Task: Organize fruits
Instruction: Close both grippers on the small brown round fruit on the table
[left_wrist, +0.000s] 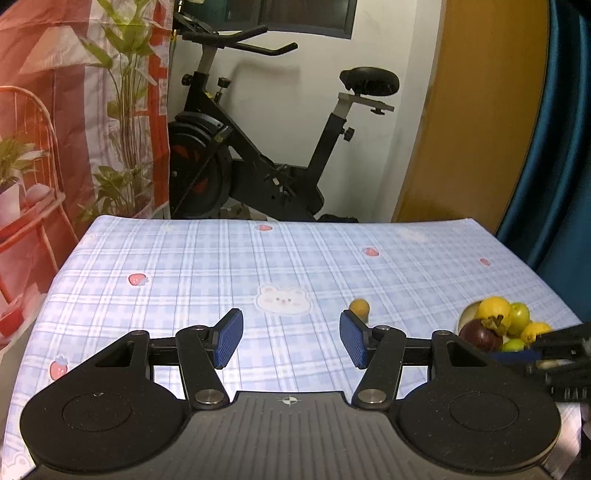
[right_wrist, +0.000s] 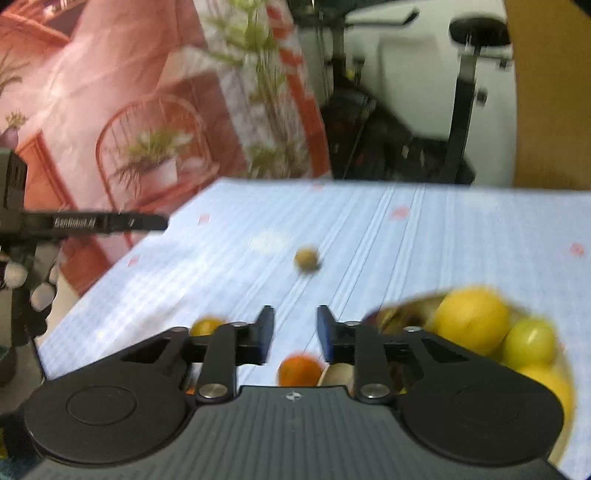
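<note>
Both grippers are empty: my left gripper (left_wrist: 291, 339) is spread wide above the checked worktop (left_wrist: 192, 266), while my right gripper (right_wrist: 295, 334) has a narrower gap and nothing between its fingers. I hold the left one back, I think, so the right can work beside the bowl (right_wrist: 554, 373), where lemons, green fruits and a mangosteen (left_wrist: 482, 334) are heaped. A small yellow fruit (left_wrist: 359, 306) sits loose mid-worktop; it looks roundish, so I can't name a long axis. An orange (right_wrist: 300, 369) lies just beside the bowl.
</note>
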